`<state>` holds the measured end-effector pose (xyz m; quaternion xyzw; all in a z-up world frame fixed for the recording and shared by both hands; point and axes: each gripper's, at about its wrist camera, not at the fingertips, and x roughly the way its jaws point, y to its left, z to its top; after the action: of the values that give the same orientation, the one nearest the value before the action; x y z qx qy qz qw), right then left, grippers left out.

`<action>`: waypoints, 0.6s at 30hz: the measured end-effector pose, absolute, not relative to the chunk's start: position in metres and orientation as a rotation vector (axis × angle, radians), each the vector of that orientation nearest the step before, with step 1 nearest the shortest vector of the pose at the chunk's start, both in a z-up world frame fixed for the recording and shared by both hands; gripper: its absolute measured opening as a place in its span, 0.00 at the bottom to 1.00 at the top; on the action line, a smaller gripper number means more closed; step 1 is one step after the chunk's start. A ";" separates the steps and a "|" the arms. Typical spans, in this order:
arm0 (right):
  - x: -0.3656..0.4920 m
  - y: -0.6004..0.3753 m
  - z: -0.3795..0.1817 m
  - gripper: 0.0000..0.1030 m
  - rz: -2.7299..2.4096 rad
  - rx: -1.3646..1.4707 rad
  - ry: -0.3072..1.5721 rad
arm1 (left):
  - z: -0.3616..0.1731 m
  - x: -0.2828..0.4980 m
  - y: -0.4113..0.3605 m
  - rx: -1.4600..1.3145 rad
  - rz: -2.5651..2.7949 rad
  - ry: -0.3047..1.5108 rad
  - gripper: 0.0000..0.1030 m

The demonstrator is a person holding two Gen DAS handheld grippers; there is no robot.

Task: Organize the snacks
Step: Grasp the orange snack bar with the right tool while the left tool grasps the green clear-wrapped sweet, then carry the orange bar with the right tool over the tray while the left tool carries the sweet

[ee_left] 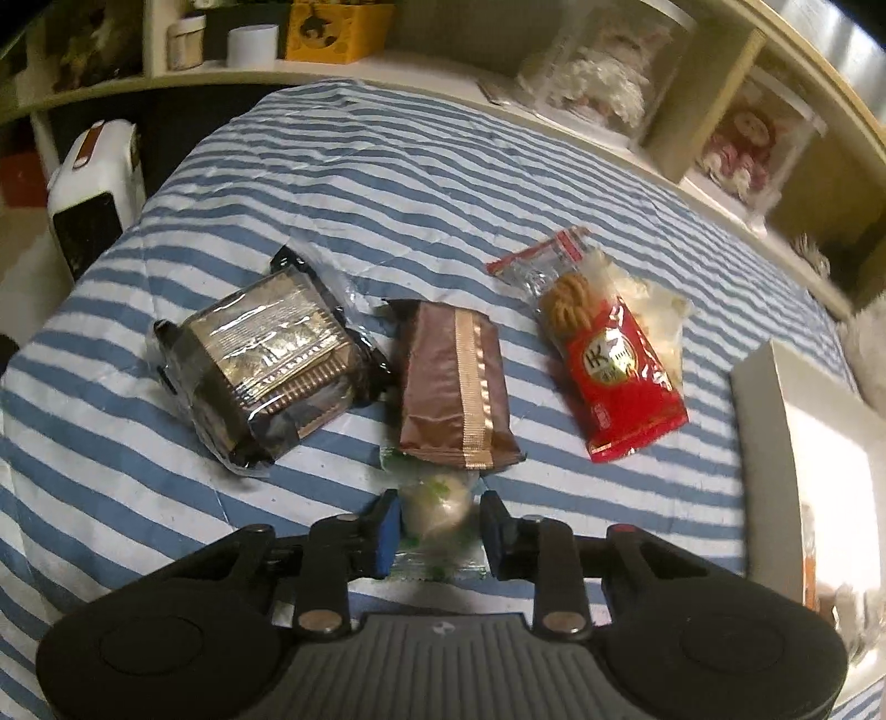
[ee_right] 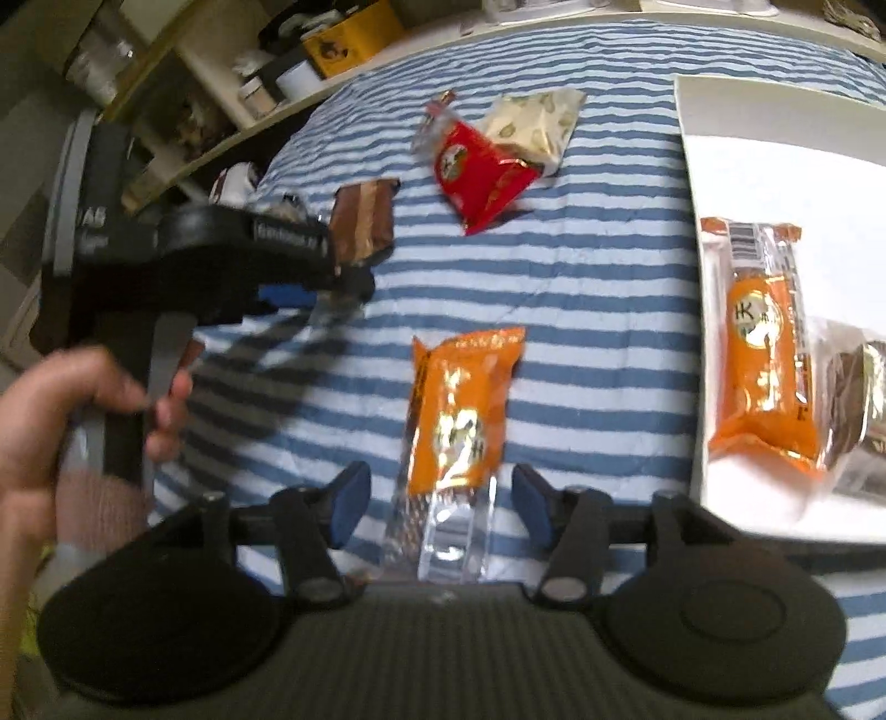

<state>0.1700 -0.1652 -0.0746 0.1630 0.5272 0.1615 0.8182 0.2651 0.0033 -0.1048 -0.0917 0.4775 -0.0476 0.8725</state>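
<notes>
In the left wrist view my left gripper (ee_left: 440, 529) is open low over the striped bedspread (ee_left: 387, 183), its blue pads either side of a round pale snack (ee_left: 437, 507) in a clear green-printed wrapper. Just beyond lie a brown packet (ee_left: 454, 387), a dark biscuit pack (ee_left: 266, 360) and a red cookie packet (ee_left: 614, 360). My right gripper (ee_right: 443, 501) is open, straddling the clear end of an orange packet (ee_right: 459, 410) that lies flat. A white box (ee_right: 720, 166) on the right holds another orange packet (ee_right: 769, 354) and a clear-wrapped dark snack (ee_right: 858, 399).
A hand (ee_right: 83, 421) holds the left gripper (ee_right: 343, 282) at the left of the right wrist view. A cream packet (ee_right: 531, 122) lies behind the red one (ee_right: 482, 171). Shelves with jars, a yellow box (ee_left: 332, 27) and boxed dolls ring the bed; a white appliance (ee_left: 94, 188) stands at its left.
</notes>
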 end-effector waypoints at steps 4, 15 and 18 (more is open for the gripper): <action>0.179 -0.163 -0.080 0.61 0.334 0.345 1.122 | -0.103 0.261 0.000 -0.173 -0.110 1.011 0.31; 0.181 -0.161 -0.086 0.40 0.372 0.349 1.142 | -0.102 0.246 -0.002 -0.181 -0.113 1.037 0.31; 0.178 -0.164 -0.080 0.39 0.379 0.330 1.117 | -0.097 0.241 0.002 -0.207 -0.117 1.031 0.31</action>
<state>0.1781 -0.1640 -0.0802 0.1549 0.5241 0.1780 0.8183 0.2406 0.0020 -0.0966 -0.0987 0.4920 -0.0558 0.8632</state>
